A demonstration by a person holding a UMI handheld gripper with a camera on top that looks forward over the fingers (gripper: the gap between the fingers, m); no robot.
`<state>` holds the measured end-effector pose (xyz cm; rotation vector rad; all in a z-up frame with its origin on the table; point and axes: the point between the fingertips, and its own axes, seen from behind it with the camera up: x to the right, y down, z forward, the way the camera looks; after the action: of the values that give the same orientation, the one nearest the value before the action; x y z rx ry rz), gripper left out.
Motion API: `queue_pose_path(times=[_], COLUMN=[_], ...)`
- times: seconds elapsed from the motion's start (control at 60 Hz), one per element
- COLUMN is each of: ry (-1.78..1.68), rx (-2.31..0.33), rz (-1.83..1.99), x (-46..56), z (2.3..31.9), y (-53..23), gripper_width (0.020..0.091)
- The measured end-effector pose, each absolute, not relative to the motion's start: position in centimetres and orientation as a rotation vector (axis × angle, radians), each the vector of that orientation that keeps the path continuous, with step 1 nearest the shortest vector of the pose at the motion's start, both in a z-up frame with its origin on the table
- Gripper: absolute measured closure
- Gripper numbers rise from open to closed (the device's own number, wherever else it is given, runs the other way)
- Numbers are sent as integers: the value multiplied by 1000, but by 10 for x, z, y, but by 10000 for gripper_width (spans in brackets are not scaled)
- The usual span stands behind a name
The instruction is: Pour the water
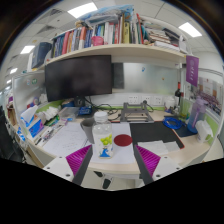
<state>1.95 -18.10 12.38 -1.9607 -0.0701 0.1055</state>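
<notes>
The gripper (113,160) is spread wide, its two fingers holding nothing, the purple pads (80,159) facing each other across an empty gap. Just ahead of them, on the white table (120,166), stands a clear cup (102,135), with a dark red lid or coaster (122,141) lying just beside it. Beyond these sits a black mat (152,131). A dark monitor (78,77) hangs behind, under a shelf (115,52) of books (90,38). A purple poster (192,72) hangs farther back; its writing is too small to read.
</notes>
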Motion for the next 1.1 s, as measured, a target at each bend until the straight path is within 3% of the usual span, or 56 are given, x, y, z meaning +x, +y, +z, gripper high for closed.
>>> queue_pose_path(times=[0.1,0.333,0.617,0.817,0.9,1.1], ry=[-72,-102,-125,-115,-100,-99], rx=[-1925,-1832,-1792,-1764,-1768,-1837], rz=[99,-6,-38,-54,-68,-105], x=[-7,-17,-26,-25,-23,-16], z=[103,91,76,79,78,82], y=[-152,-87,-49,-47,-46,-46], gripper_width=[245,252,544,664,697,699])
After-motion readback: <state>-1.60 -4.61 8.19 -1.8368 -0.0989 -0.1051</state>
